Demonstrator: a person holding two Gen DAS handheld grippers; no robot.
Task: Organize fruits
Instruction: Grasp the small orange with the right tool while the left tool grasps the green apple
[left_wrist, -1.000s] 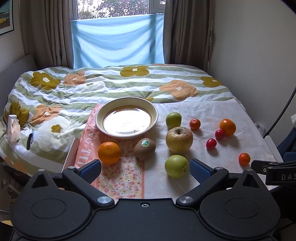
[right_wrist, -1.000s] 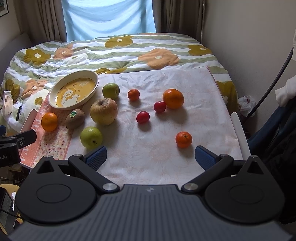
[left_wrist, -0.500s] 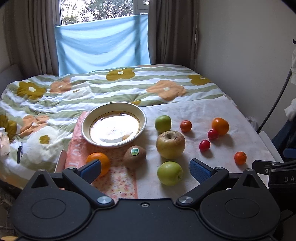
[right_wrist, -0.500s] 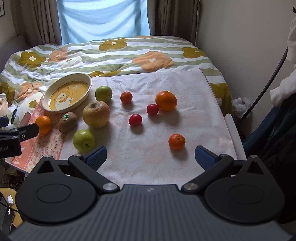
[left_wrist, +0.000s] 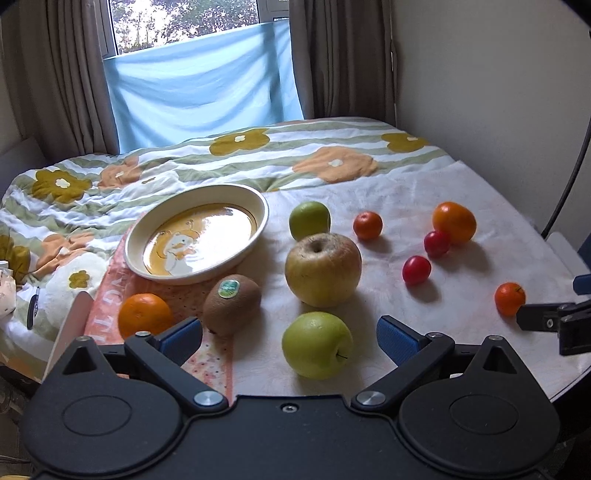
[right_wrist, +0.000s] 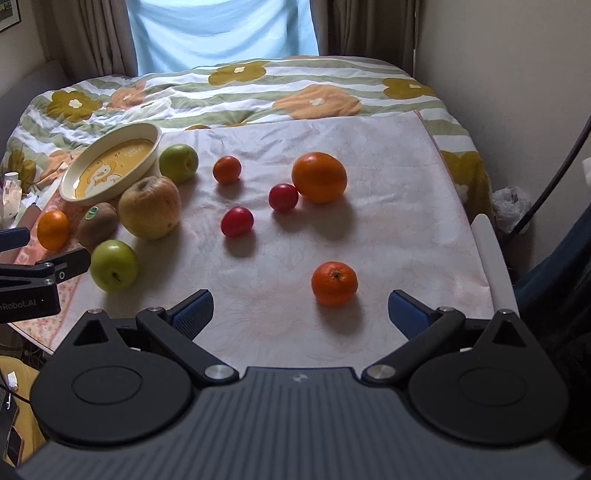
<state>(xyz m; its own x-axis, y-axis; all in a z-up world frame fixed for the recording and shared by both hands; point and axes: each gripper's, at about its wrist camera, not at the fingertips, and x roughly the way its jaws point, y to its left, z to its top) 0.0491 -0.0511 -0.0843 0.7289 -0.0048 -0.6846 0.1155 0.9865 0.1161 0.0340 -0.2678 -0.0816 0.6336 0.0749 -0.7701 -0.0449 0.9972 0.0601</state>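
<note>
Fruit lies scattered on a pale cloth (right_wrist: 369, 155) over a table. In the left wrist view my left gripper (left_wrist: 290, 334) is open just in front of a green apple (left_wrist: 317, 345). Beyond it sit a kiwi (left_wrist: 232, 303), a large yellow apple (left_wrist: 322, 269), an orange (left_wrist: 144, 315) and a cream plate (left_wrist: 195, 232) with nothing on it. In the right wrist view my right gripper (right_wrist: 300, 312) is open, with a small mandarin (right_wrist: 334, 283) just ahead of its fingers. Farther off are two red cherry tomatoes (right_wrist: 237, 220), a big orange (right_wrist: 319, 177) and another green apple (right_wrist: 178, 162).
A flowered quilt (left_wrist: 258, 155) covers the bed behind the table. Curtains and a blue cloth hang at the window (left_wrist: 199, 85). A wall (right_wrist: 517, 92) and a dark cable (right_wrist: 554, 166) stand at the right. The table's white edge (right_wrist: 491, 258) lies right of the mandarin.
Both grippers have moved forward and lower toward the table; the fruit looms larger. The left one has shifted right until the green apple lies between its fingers' line. Both stay open.
</note>
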